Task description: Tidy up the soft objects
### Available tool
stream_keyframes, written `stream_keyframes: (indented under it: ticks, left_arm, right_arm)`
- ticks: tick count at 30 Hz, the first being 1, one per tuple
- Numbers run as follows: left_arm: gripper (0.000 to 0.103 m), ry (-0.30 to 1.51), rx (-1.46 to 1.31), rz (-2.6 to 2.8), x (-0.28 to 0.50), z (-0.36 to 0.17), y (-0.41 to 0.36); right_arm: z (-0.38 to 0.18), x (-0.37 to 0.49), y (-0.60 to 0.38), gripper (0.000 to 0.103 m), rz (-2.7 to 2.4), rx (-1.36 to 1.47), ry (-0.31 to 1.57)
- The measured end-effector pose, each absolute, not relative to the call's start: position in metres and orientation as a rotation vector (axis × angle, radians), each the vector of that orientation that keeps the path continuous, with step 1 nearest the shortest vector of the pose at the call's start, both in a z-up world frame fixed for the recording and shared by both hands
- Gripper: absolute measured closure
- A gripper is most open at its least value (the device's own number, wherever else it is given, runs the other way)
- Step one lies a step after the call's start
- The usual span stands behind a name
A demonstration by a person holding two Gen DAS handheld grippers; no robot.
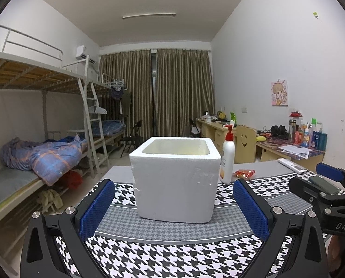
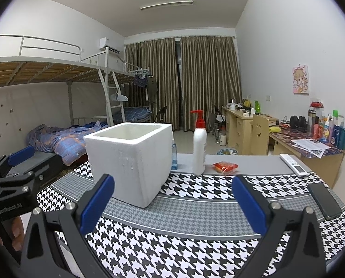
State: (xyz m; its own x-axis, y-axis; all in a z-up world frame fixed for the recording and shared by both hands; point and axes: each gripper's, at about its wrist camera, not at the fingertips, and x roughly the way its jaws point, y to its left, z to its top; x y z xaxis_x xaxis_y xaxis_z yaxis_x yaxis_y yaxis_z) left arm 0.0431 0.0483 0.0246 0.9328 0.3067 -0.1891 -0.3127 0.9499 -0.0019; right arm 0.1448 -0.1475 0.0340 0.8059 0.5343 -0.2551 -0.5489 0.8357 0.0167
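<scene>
A white foam box (image 1: 175,180) stands open-topped on the houndstooth cloth (image 1: 172,254), straight ahead of my left gripper (image 1: 172,208). That gripper is open and holds nothing. In the right wrist view the foam box (image 2: 128,159) sits ahead and to the left of my right gripper (image 2: 172,205), which is also open and bare. A small red packet (image 1: 244,174) lies behind the box, seen too as the red packet (image 2: 225,167) on the grey table strip. Each gripper shows at the other view's edge: right gripper (image 1: 327,180), left gripper (image 2: 14,166).
A white pump bottle (image 2: 199,146) with a red top stands beside the box, a blue bottle (image 2: 174,156) behind it. A white remote (image 2: 294,164) and a dark phone (image 2: 324,200) lie at the right. Bunk beds (image 1: 33,157) fill the left, cluttered desks (image 2: 311,143) the right wall.
</scene>
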Motion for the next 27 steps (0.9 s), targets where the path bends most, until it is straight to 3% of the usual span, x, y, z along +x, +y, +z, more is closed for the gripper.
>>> stream_keyframes:
  ticks: [27]
  left_arm:
    - [0.001, 0.224, -0.016, 0.301, 0.049, 0.014, 0.046]
  right_arm:
    - [0.025, 0.154, -0.151, 0.001, 0.563, -0.041, 0.283]
